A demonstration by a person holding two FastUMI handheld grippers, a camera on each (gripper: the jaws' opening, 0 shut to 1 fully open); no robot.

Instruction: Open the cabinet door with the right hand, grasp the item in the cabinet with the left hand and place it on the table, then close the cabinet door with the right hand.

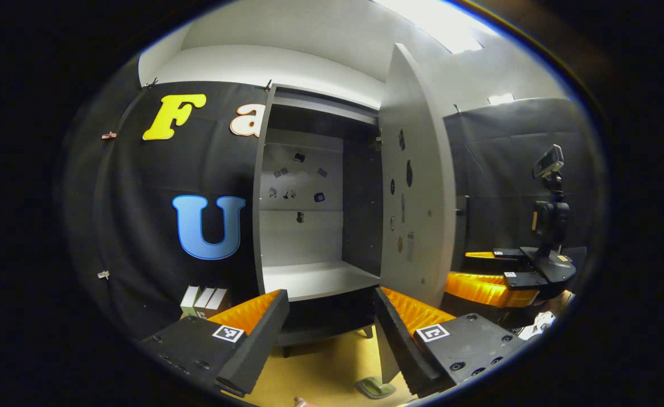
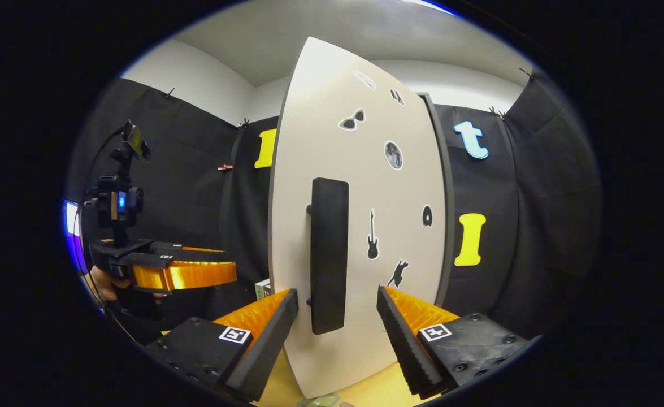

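The grey cabinet (image 1: 315,280) stands open with a bare pale shelf inside. Its door (image 1: 416,186) is swung out to the right. My left gripper (image 1: 330,294) is open and faces the cabinet's lower part, with nothing between its fingers. A small pale green item (image 1: 374,387) lies on the tan table (image 1: 326,367) below it. In the right gripper view, the door's sticker-covered outer face (image 2: 399,226) carries a black vertical handle (image 2: 329,254). My right gripper (image 2: 337,294) is open, and the handle's lower end sits between its fingers without touching them.
My right gripper (image 1: 461,271) shows past the door's edge in the left gripper view. A hand (image 2: 103,285) holds the left gripper (image 2: 227,265) left of the door. A small green and white box (image 1: 202,299) stands by the wall, left of the cabinet.
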